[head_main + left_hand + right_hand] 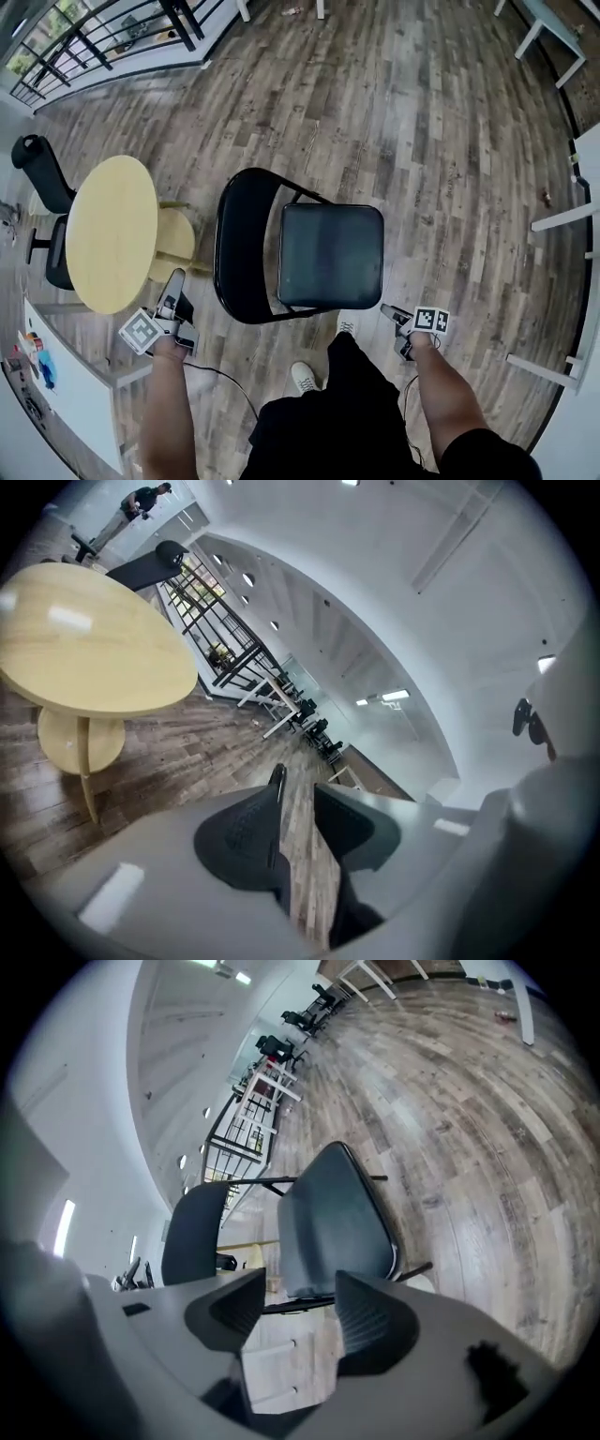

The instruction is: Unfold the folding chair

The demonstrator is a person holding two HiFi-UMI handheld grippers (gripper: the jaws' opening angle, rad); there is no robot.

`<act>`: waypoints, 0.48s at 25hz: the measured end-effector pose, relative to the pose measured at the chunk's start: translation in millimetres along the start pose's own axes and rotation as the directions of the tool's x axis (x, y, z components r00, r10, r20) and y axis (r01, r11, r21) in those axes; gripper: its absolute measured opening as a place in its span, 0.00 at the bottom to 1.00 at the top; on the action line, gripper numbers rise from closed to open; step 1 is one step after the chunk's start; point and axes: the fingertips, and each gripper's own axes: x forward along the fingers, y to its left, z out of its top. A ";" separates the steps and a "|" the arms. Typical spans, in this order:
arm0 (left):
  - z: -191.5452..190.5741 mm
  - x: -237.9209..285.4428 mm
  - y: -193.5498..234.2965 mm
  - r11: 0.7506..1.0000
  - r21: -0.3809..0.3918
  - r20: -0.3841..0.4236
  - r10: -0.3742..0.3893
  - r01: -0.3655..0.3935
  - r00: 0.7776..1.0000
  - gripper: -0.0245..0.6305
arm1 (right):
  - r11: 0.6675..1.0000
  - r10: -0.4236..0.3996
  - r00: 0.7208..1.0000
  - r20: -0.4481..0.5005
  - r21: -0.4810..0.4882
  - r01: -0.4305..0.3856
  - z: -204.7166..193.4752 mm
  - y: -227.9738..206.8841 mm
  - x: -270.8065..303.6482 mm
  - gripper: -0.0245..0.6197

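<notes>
The black folding chair stands unfolded on the wood floor in front of me. Its padded seat [330, 255] lies flat and its curved backrest [246, 246] is on the left in the head view. My left gripper [174, 280] hangs left of the backrest and clear of it. Its jaws stand apart with nothing between them [295, 789], and its view shows no chair. My right gripper [387, 310] is off the seat's near right corner, not touching it. Its jaws are open and empty [300, 1299], with the seat [337, 1218] and backrest [192, 1232] beyond them.
A round wooden table [111, 234] with a low round stool [174, 240] stands just left of the chair. A black office chair [42, 173] is behind it. A white desk [70, 380] is at lower left, white table frames [562, 220] at right, a railing [94, 42] at top left.
</notes>
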 end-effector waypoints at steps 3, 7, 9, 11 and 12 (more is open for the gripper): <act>-24.8 -45.9 -3.7 0.988 0.124 -0.089 0.108 -0.096 0.990 0.15 | 0.998 0.035 0.997 0.063 -0.059 -0.031 -2.8 52.1 -15.3 0.12; -75.6 -99.3 -25.1 0.951 0.299 -0.207 0.149 -0.083 0.967 0.05 | 0.983 0.085 0.990 0.115 -0.172 -0.064 -25.1 131.2 -33.2 0.05; -98.5 -122.1 -41.1 0.942 0.332 -0.248 0.137 -0.049 0.959 0.05 | 0.965 0.150 0.980 0.133 -0.236 -0.116 -45.8 180.9 -44.3 0.05; -119.7 -142.0 -61.6 0.930 0.368 -0.278 0.119 -0.008 0.953 0.05 | 0.940 0.225 0.963 0.149 -0.293 -0.174 -71.6 229.0 -60.9 0.05; -128.2 -148.5 -73.7 0.916 0.401 -0.288 0.106 0.019 0.952 0.05 | 0.925 0.254 0.954 0.159 -0.327 -0.192 -81.8 251.6 -70.4 0.05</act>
